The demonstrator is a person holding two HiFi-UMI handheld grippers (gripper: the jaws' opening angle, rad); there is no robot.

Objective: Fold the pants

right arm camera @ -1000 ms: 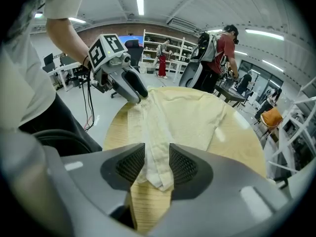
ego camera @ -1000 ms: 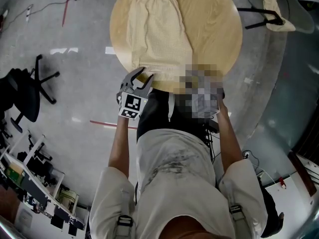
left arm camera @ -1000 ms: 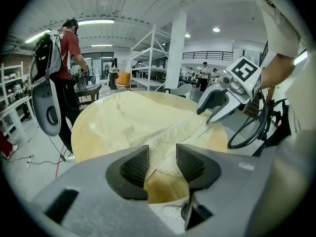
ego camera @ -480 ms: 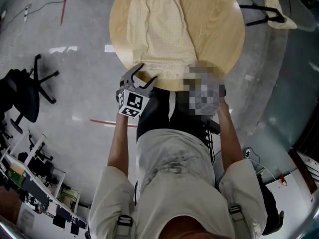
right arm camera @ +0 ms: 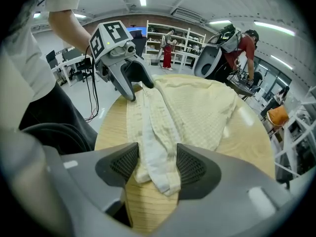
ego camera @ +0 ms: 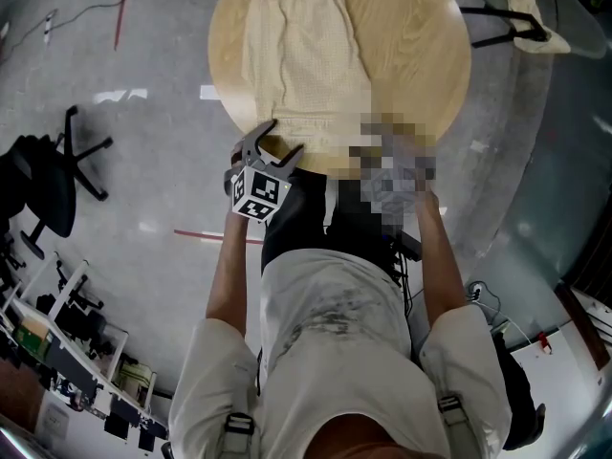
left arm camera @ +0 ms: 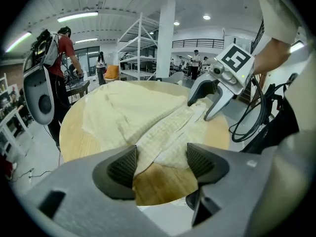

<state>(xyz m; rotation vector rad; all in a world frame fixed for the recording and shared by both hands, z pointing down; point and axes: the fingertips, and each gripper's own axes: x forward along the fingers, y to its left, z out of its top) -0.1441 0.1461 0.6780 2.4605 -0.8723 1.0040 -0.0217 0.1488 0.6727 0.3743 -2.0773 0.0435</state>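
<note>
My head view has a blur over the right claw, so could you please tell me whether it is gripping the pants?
Observer: No; the right claw has just been opening, and the near edge of the pants lies between its parted jaws.
Operator: And the other one?
Observer: The left claw has just been opening too, with the cloth edge between its jaws, unpinched.
Operator: Does the cloth overhang?
Observer: By the right claw, no: bare wood of the table shows beyond the cloth's end.

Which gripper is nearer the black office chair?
Left. The left gripper hovers at the table edge toward the chair; the right gripper is farther across the pants.
</note>
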